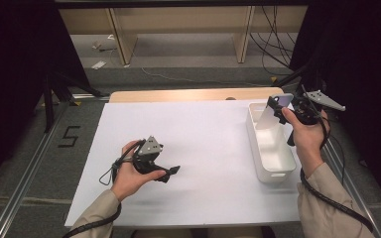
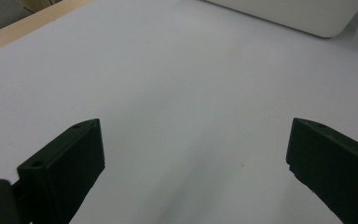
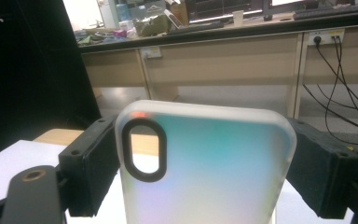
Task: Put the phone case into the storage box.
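Phone case (image 3: 205, 168), frosted and translucent, hangs above the far end of the white bin (image 1: 270, 148). Left of that bin, the left tool (image 2: 193, 172) gapes empty over the counter (image 1: 188, 148). Right tool (image 1: 283, 106) clamps the case's sides; I'd lower it squarely into the bin before releasing.

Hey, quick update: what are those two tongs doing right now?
Right tongs shut on phone case, held above white bin. Left tongs open, empty, low over table. Nothing in the way.
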Demonstrator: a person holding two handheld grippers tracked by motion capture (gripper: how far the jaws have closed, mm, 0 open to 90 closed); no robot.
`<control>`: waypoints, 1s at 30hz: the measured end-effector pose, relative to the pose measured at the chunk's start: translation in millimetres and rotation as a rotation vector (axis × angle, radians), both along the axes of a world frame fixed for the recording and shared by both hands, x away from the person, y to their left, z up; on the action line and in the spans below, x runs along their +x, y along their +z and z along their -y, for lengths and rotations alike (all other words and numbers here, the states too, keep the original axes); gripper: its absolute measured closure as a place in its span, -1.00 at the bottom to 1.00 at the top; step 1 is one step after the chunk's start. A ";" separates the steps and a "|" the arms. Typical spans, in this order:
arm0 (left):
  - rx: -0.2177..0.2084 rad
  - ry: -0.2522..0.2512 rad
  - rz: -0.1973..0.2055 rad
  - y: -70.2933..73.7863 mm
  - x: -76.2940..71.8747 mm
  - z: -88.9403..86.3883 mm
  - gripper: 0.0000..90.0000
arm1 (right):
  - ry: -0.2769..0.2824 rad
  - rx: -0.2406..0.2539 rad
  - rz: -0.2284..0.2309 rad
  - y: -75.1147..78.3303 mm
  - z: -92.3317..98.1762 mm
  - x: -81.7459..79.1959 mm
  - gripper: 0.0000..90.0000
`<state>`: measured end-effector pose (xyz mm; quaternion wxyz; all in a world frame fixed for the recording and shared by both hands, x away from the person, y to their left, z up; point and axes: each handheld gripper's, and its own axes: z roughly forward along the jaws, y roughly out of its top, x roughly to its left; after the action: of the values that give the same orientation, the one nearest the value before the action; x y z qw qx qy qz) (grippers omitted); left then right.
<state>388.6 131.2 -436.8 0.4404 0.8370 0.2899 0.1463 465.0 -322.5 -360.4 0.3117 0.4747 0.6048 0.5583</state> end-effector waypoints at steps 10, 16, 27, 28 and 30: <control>-0.001 0.001 0.001 0.1 0.0 0.1 -0.92 | 0.002 -0.016 -0.001 -1.3 -1.1 0.9 -0.60; 0.000 0.000 0.001 -0.1 0.3 -0.4 -0.92 | 0.005 -0.025 -0.003 -2.3 -2.1 1.7 -0.60; 0.001 0.004 0.002 -0.2 0.3 -0.3 -0.92 | 0.004 -0.034 -0.012 -3.2 -2.2 3.2 -0.60; 0.002 0.004 0.002 -0.3 0.3 -0.2 -0.92 | 0.005 -0.033 -0.012 -3.3 -2.1 3.7 -0.60; 0.005 0.003 0.000 -0.6 0.2 0.0 -0.92 | 0.004 -0.037 -0.015 -3.0 -1.9 4.2 -0.60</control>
<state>388.8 131.1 -437.5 0.4381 0.8376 0.2910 0.1477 469.2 -320.5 -363.4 0.3145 0.4719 0.6183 0.5442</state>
